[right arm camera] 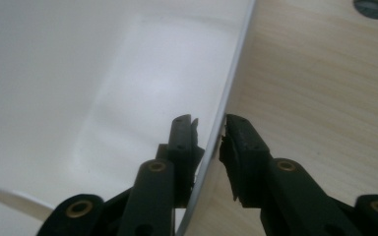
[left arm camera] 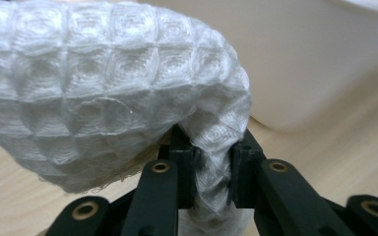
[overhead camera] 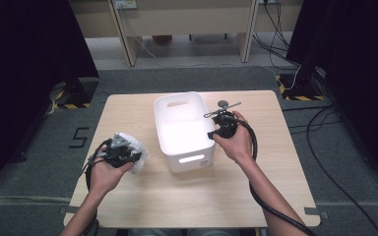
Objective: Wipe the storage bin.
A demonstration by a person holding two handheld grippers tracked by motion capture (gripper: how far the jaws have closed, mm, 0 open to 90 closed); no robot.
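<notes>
Nearest the person, the left gripper [overhead camera: 120,152] hangs just above the table [overhead camera: 197,201], left of the bin. Its jaws are pressed tight on a gathered fold of a white waffle-weave cloth [left arm camera: 108,93]; in the left gripper view the fabric bulges up and over the fingers [left arm camera: 184,167], and the bulk droops toward the wood. The cloth is thus picked up and in hand, but it lies outside the bin.

Farther in, the right gripper [overhead camera: 215,132] sits at the right-hand rim of the white plastic bin [overhead camera: 165,142]. In the right gripper view the thin wall [right arm camera: 226,108] runs between the jaws, one finger inside and one outside, the pads drawn in against it or very nearly so. The bin appears steadied for loading.

Inside, the bin's floor shows bare and white; nothing has been placed there. Beyond it a small grey metal tool [overhead camera: 222,109] lies on the table, untouched.

Judgement: pick-up and bracing done; carrying the cloth over the rim and letting it go remain.
</notes>
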